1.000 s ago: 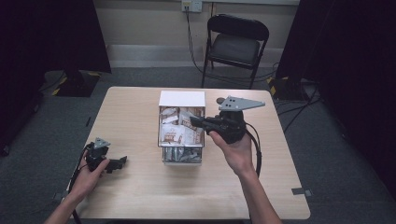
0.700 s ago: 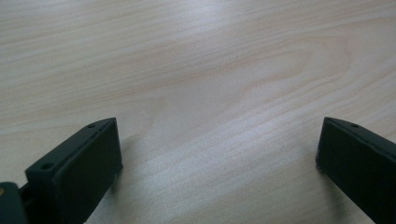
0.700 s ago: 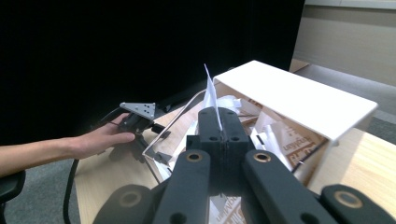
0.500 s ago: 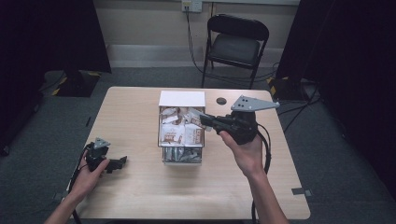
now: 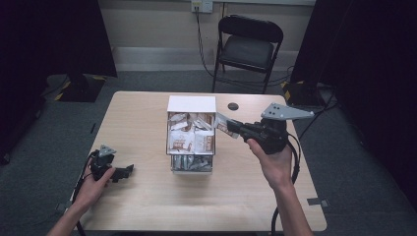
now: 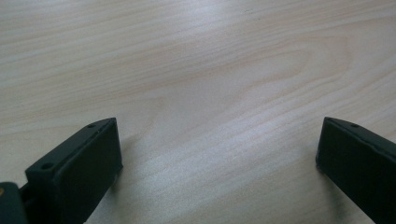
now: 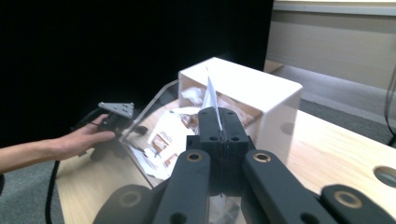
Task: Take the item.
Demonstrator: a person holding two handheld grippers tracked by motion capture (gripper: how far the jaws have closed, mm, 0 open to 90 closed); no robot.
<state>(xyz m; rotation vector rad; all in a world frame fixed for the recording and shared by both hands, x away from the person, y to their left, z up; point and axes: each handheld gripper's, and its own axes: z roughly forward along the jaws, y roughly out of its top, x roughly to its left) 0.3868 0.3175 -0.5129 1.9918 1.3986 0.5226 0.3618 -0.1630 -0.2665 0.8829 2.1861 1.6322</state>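
Pinching one packet (image 5: pixel 222 124), seemingly, right claw (image 5: pixel 230 127) nears one box (image 5: pixel 191 104); left claw (image 6: pixel 217 158) spread.

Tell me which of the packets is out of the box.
The packet pinched in the right gripper, held just past the box's right wall; the other packets lie inside.

1 sachet (image 5: pixel 223 124), white with brown print, flat and thin, clamped edge-on between the closed jaws of the right gripper (image 5: pixel 231 127), held off the table (image 5: pixel 147 206) just past the right rim of the box (image 5: pixel 192 104); in the right gripper view it stands as a thin white blade (image 7: pixel 211 100). Box sits mid-table toward the far edge: white back compartment, clear front, packed with more white-and-brown sachets.
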